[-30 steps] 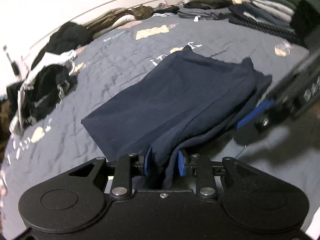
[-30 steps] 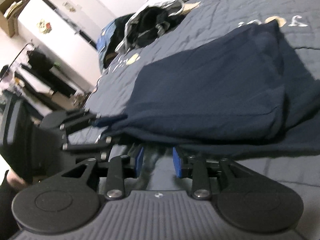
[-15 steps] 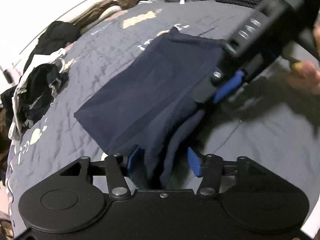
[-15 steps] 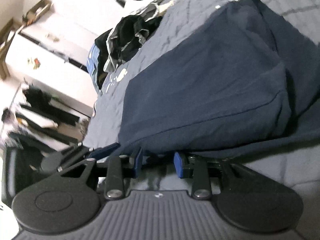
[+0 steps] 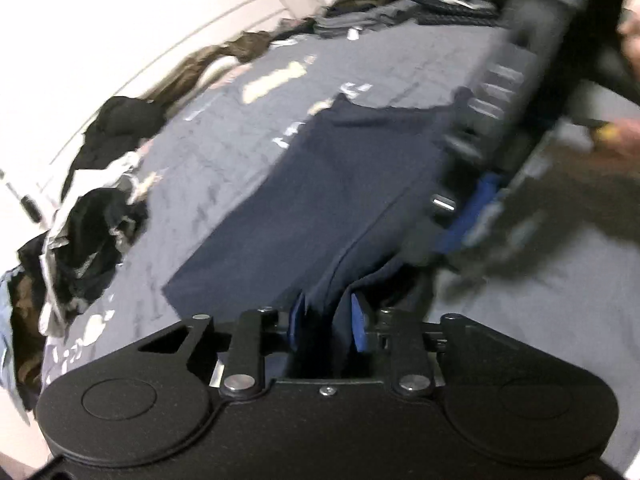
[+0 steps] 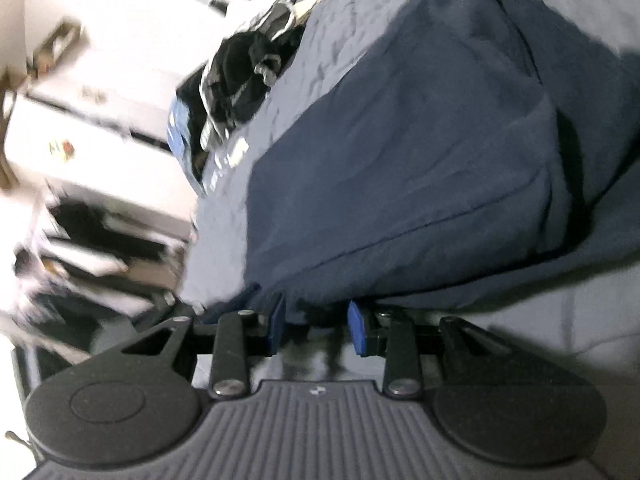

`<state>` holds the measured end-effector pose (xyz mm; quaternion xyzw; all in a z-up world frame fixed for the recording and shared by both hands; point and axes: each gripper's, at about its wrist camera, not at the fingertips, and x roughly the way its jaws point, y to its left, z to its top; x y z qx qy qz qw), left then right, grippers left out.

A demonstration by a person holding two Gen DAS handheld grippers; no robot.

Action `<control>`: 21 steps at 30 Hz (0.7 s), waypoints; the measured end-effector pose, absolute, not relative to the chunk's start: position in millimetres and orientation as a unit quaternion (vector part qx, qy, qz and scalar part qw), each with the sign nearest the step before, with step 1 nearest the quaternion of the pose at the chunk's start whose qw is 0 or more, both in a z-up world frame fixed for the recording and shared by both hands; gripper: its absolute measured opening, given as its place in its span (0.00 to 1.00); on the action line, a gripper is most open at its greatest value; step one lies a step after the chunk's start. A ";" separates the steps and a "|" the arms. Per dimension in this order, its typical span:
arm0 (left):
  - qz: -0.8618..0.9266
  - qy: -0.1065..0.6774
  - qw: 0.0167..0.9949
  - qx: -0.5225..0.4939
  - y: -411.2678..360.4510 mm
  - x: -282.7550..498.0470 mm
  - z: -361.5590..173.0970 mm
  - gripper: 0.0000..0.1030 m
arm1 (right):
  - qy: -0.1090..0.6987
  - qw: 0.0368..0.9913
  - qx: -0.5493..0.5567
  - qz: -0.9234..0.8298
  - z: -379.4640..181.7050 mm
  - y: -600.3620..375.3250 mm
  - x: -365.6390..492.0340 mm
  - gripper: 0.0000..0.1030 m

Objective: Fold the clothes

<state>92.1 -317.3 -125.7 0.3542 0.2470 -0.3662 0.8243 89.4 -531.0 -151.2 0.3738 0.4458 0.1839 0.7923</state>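
A navy garment (image 5: 340, 184) lies folded lengthwise on the grey quilt (image 5: 224, 152). Its near edge bunches up into my left gripper (image 5: 326, 322), whose jaws are closing with a thick fold of the fabric pressed between the blue pads. In the left wrist view the other tool is a blur on the right, with one blue finger (image 5: 474, 210) at the garment's side edge and a person's hand (image 5: 624, 136) behind it. In the right wrist view the garment (image 6: 420, 160) fills the middle. My right gripper (image 6: 316, 324) is partly shut on a dark lump of its hem.
A heap of black and white clothes (image 5: 88, 232) sits at the quilt's left side, also seen as a heap (image 6: 248, 72) in the right wrist view. Folded stacks (image 5: 400, 12) line the far end of the bed. White drawers (image 6: 100, 128) stand beside the bed.
The left jaws widened around the fold, then narrowed on it again. The right tool swung in over the garment's right edge. Both views have rolled and blurred.
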 end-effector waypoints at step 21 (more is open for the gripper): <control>-0.347 0.219 0.828 0.383 -323.8 89.2 -132.3 0.36 | 0.399 0.769 0.482 0.130 -177.6 -555.2 93.7 0.43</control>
